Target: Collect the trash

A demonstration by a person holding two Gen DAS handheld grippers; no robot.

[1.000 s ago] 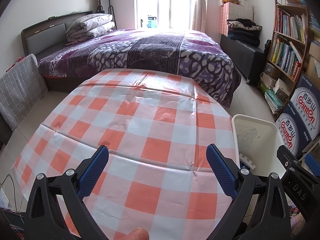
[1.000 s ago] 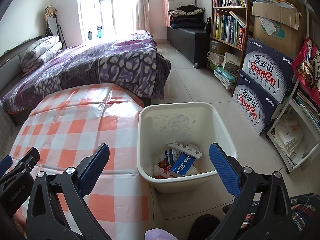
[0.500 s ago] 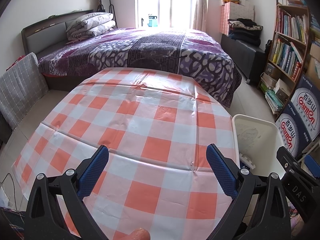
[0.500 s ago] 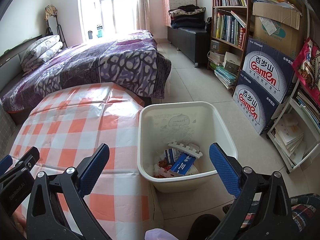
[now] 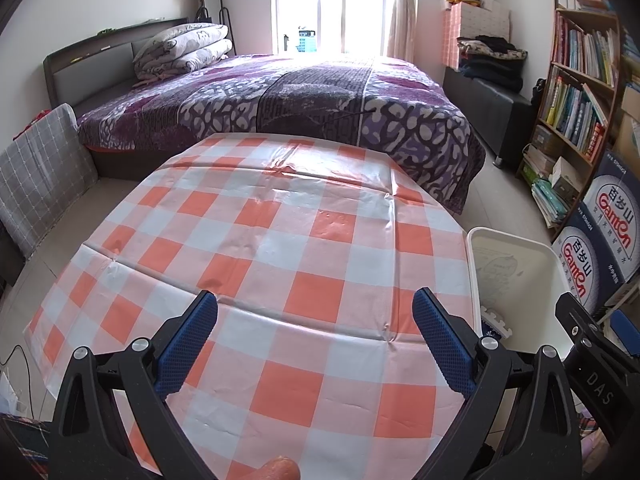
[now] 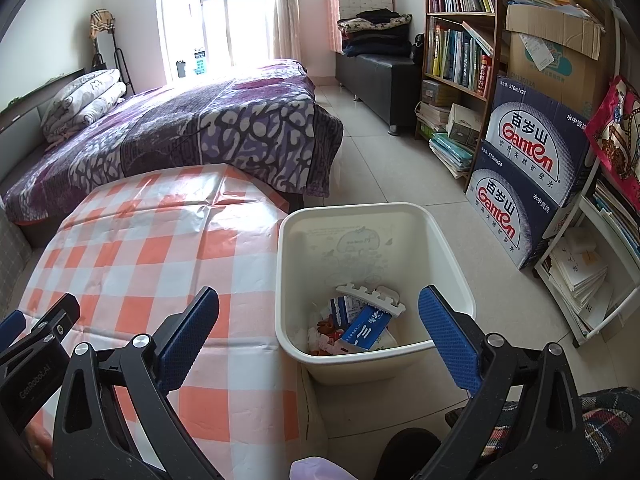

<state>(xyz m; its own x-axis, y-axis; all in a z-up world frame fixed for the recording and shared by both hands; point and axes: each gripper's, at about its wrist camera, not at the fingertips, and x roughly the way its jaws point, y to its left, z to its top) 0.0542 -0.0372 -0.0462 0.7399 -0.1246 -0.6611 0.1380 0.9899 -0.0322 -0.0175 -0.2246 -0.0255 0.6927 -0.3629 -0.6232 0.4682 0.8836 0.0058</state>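
A white trash bin (image 6: 452, 240) stands on the floor at the table's right edge; it also shows in the left wrist view (image 5: 532, 276). Inside lie a blue-and-white carton (image 6: 366, 326), a white notched foam piece (image 6: 370, 294) and other scraps. My right gripper (image 6: 318, 316) is open and empty, above the bin's near rim. My left gripper (image 5: 314, 320) is open and empty over the table with the orange-checked cloth (image 5: 280, 248). No trash shows on the cloth.
A bed with a purple cover (image 5: 304, 96) stands just beyond the table. Bookshelves (image 6: 456, 40) and stacked Ganten boxes (image 6: 524, 184) line the right wall. Tiled floor (image 6: 384, 176) lies between bin, bed and shelves.
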